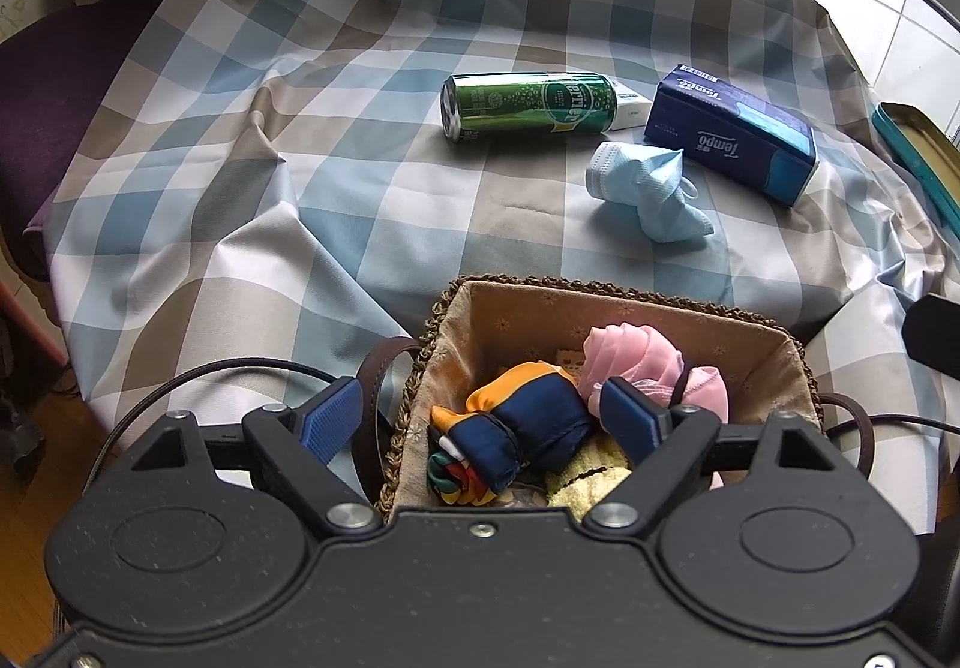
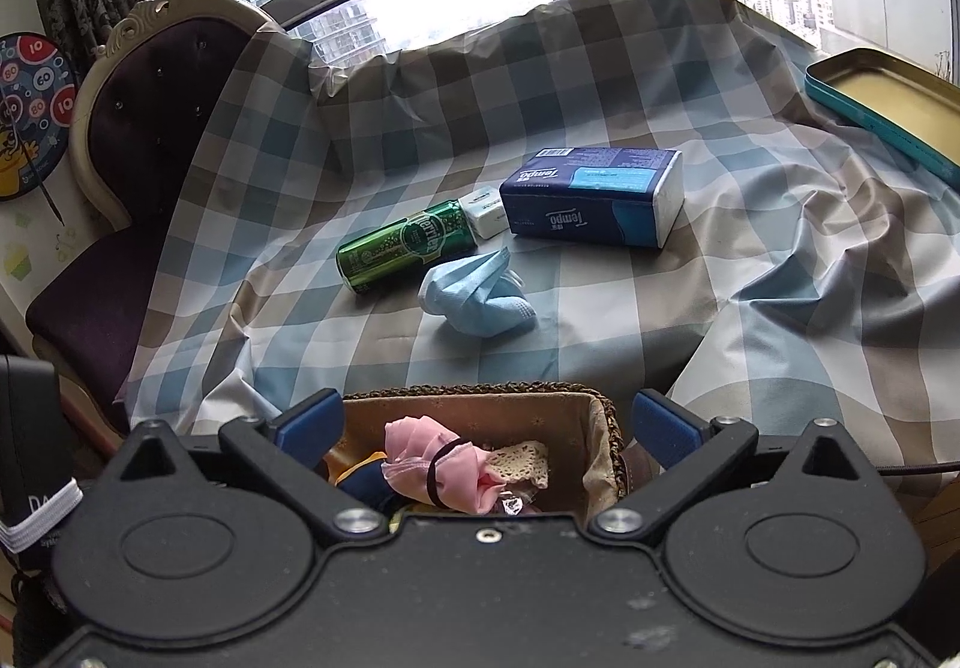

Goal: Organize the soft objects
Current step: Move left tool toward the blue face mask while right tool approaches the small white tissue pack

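Observation:
A woven basket (image 1: 600, 302) (image 2: 480, 389) with a cloth lining stands at the near edge of the checked tablecloth. In it lie a pink cloth (image 1: 630, 353) (image 2: 420, 452) tied with a black band, a navy and orange scarf (image 1: 540, 410), a yellow towel (image 1: 588, 479) and a lace piece (image 2: 522, 461). My left gripper (image 1: 480, 416) hangs open over the basket, the scarf below its fingers. My right gripper (image 2: 489, 422) is wide open above the pink cloth, holding nothing. A crumpled blue face mask (image 1: 648, 188) (image 2: 474, 296) lies on the cloth beyond the basket.
Behind the mask lie a blue tissue pack (image 1: 732, 134) (image 2: 594, 194), a green can (image 1: 528, 107) (image 2: 408, 245) on its side and a small white box (image 2: 483, 212). A teal tin (image 2: 888, 92) sits far right. A purple chair (image 2: 138, 128) stands left.

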{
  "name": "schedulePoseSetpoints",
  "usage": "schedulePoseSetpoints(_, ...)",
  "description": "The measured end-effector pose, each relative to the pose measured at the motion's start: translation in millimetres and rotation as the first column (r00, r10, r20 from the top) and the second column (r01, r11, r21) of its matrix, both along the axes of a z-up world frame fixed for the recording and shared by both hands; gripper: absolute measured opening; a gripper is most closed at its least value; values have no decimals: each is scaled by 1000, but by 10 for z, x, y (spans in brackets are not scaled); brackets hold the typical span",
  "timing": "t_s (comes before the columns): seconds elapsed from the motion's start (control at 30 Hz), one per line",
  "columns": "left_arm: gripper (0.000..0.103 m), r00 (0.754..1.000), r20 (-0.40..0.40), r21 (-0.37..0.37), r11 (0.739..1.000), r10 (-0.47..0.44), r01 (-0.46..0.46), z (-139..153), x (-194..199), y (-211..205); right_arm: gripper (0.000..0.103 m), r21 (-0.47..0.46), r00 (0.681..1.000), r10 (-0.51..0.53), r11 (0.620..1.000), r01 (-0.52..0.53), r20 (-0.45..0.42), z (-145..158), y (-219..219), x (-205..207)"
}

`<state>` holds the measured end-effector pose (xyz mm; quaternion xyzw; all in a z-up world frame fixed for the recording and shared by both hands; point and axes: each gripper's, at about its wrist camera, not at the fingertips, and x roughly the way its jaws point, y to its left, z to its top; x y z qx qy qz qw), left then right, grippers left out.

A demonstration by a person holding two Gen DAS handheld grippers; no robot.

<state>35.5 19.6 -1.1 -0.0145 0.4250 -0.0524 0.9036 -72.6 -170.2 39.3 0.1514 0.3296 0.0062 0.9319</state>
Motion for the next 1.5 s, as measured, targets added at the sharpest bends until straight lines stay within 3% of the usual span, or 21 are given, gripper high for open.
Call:
schedulePoseSetpoints(0.4, 83, 1000, 3, 32, 999, -22, 21, -18, 331, 38, 103, 12, 1000, -10, 1000, 11, -18, -49, -62, 483)
schedulePoseSetpoints(0.67, 83, 995, 19, 53, 994, -100, 99, 23, 568, -149, 103, 2, 999, -24, 1000, 24, -44, -84, -174, 827)
schedulePoseSetpoints(1.2, 83, 955, 5, 74, 952, -297, 296, -102, 1115, -778, 103, -16, 996, -60, 998, 59, -71, -84, -487, 1538)
schedulePoseSetpoints(1.5, 83, 941, -38, 45, 941, -335, 337, -268, 1434, -1039, 103, -43, 995, -67, 997, 64, -72, -59, -564, 1974)
